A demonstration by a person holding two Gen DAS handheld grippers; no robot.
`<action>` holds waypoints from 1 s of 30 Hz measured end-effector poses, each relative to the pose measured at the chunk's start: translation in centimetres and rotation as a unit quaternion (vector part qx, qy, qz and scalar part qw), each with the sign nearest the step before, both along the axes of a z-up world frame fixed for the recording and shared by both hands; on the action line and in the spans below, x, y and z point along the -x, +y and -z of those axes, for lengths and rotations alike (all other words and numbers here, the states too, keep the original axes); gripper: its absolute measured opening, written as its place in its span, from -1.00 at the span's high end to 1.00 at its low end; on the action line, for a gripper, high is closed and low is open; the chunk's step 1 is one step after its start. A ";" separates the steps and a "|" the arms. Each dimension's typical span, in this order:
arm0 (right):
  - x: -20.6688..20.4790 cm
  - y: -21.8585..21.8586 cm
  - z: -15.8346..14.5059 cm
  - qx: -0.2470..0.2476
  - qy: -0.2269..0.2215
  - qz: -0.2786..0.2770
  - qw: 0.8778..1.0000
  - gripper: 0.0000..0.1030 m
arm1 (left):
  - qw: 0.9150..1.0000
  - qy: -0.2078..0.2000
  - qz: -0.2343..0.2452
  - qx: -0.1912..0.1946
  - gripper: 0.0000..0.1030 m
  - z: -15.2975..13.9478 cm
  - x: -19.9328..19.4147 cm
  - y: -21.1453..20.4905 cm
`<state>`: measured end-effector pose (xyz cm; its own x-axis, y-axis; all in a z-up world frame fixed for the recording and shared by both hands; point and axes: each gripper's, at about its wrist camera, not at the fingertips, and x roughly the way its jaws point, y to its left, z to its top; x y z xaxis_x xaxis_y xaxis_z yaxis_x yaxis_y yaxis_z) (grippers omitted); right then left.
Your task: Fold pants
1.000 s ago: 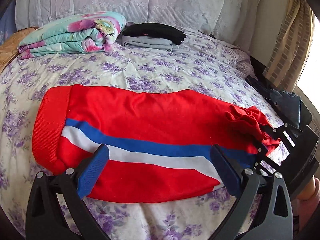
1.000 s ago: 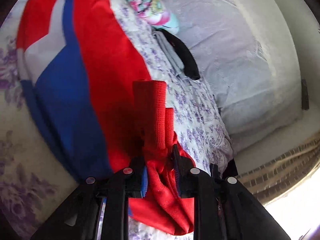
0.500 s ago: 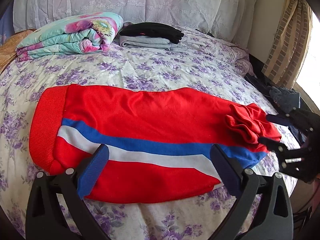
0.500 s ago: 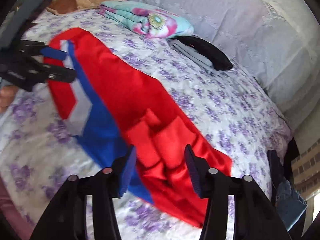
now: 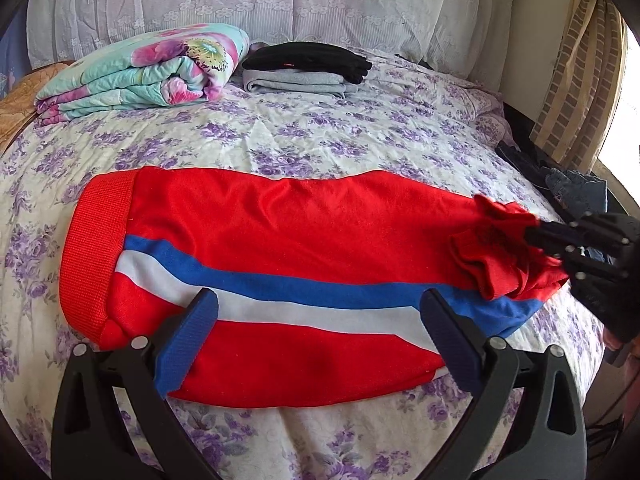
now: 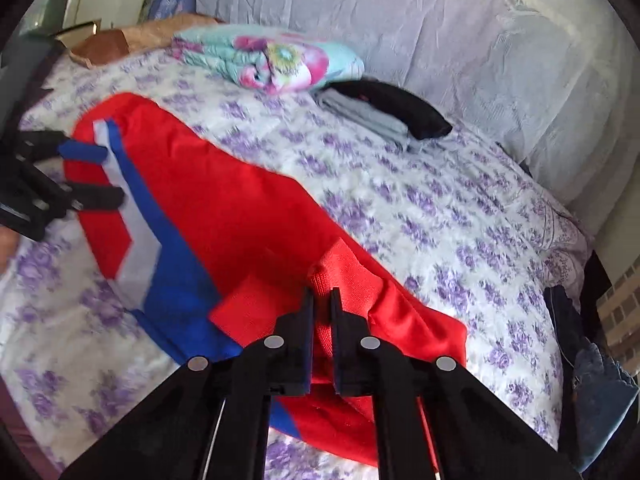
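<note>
2 grippers: right gripper (image 6: pixel 322 308) clamped the pants (image 5: pixel 280 248) cuffs for folding; left gripper (image 5: pixel 320 320) hovered with jaws wide open above the bed (image 5: pixel 320 132).

Your right gripper (image 6: pixel 321 300) let go of the bunched red cuffs (image 6: pixel 280 304) half a second back, spreading its jaws wide above them, then came down again and closed on that same bunch at the end of the pants (image 5: pixel 280 240). Your view from it swung from steeply downward to looking across the bed.
</note>
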<state>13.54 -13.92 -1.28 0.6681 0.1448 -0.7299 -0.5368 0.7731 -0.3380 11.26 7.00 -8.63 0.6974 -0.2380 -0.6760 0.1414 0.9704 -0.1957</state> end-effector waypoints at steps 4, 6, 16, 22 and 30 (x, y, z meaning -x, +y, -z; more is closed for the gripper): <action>0.3 0.9 3.3 0.015 0.036 -0.010 0.999 0.84 | 1.000 0.000 -0.001 0.000 -0.92 0.1 0.0 0.0; 0.1 0.9 5.0 0.008 0.043 -0.008 0.999 0.77 | 1.000 0.000 -0.001 -0.002 -0.92 0.1 0.0 0.0; -0.4 -8.9 -1.8 -0.265 0.064 0.080 0.959 0.01 | 0.999 -0.030 0.011 -0.024 -0.92 -1.7 0.8 -1.2; -5.4 -15.8 -1.2 -0.368 0.071 0.181 0.909 0.61 | 0.989 -0.041 0.136 0.035 -0.10 -6.4 -1.4 -8.1; -9.3 -15.6 7.5 -0.317 0.170 0.240 0.902 0.68 | 0.979 0.091 0.184 0.014 0.23 0.5 -7.7 -17.1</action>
